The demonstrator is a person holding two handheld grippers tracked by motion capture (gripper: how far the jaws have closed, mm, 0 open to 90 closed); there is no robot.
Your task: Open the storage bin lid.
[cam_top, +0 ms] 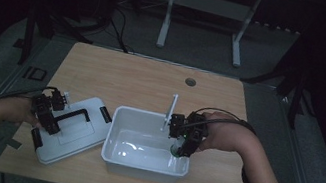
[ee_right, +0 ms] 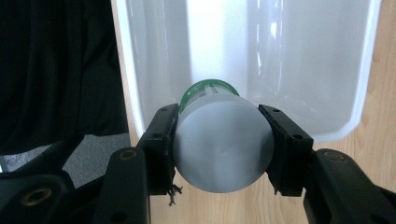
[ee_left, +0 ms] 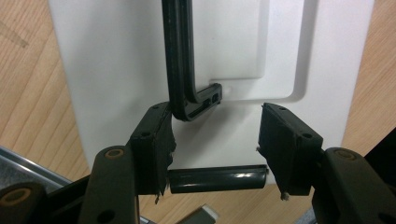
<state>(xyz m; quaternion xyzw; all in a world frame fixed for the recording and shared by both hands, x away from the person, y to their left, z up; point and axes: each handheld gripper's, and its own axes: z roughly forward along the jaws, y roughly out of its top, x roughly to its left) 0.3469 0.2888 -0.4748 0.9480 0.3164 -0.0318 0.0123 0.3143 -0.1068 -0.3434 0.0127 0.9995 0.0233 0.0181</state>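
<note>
A white lid (cam_top: 74, 134) with a black handle (cam_top: 73, 116) lies flat on the left of the wooden table. My left gripper (cam_top: 47, 114) is at its left end. In the left gripper view the handle (ee_left: 177, 56) runs away over the lid (ee_left: 116, 70). A black latch bar (ee_left: 217, 180) spans the gap of my left gripper (ee_left: 217, 116), its ends against both pads. My right gripper (cam_top: 182, 143) hangs over the right side of the white bin (cam_top: 137, 168). It is shut on a pale jar (ee_right: 224, 149) with a green cap, which points down into the bin (ee_right: 303, 70).
The bin stands in the middle of the table, close to the front edge. A second black latch (cam_top: 105, 114) sits at the lid's right end, next to the bin. A round cable hole (cam_top: 190, 82) lies near the far edge. A white desk frame (cam_top: 206, 8) stands on the floor beyond.
</note>
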